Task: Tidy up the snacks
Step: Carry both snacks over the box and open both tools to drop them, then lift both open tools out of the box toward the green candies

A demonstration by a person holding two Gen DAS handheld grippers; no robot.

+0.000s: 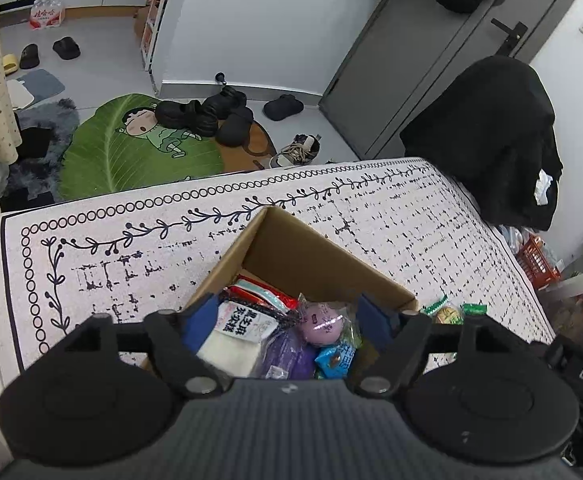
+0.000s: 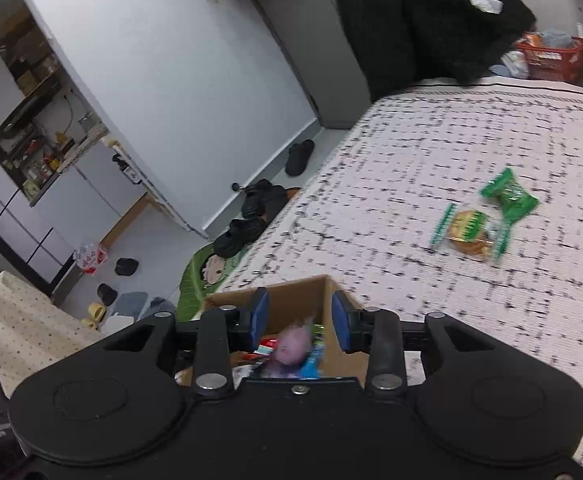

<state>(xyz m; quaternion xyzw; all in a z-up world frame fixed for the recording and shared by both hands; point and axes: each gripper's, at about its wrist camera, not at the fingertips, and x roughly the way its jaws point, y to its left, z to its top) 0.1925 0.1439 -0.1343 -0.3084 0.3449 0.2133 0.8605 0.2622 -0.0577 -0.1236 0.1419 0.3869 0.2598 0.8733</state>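
Note:
An open cardboard box (image 1: 303,256) stands on a white cloth with black patterns (image 1: 131,248). Inside lie a white packet with black lettering (image 1: 237,338), a red packet (image 1: 267,294), a round purple snack (image 1: 323,322) and a blue packet (image 1: 333,360). My left gripper (image 1: 287,316) hovers over the box, its jaws wide apart and gripping nothing. My right gripper (image 2: 300,320) also hangs over the box (image 2: 291,294), open, with the blurred purple snack (image 2: 291,346) below its pads and touching neither. Two green-wrapped snacks (image 2: 509,196) (image 2: 469,232) lie on the cloth to the right.
Beyond the cloth's far edge, black shoes (image 1: 203,114) and a green leaf rug (image 1: 131,152) lie on the floor. A black garment (image 1: 487,136) hangs at the right corner, with a red basket (image 2: 551,58) behind it. A grey door (image 1: 423,64) stands at the back.

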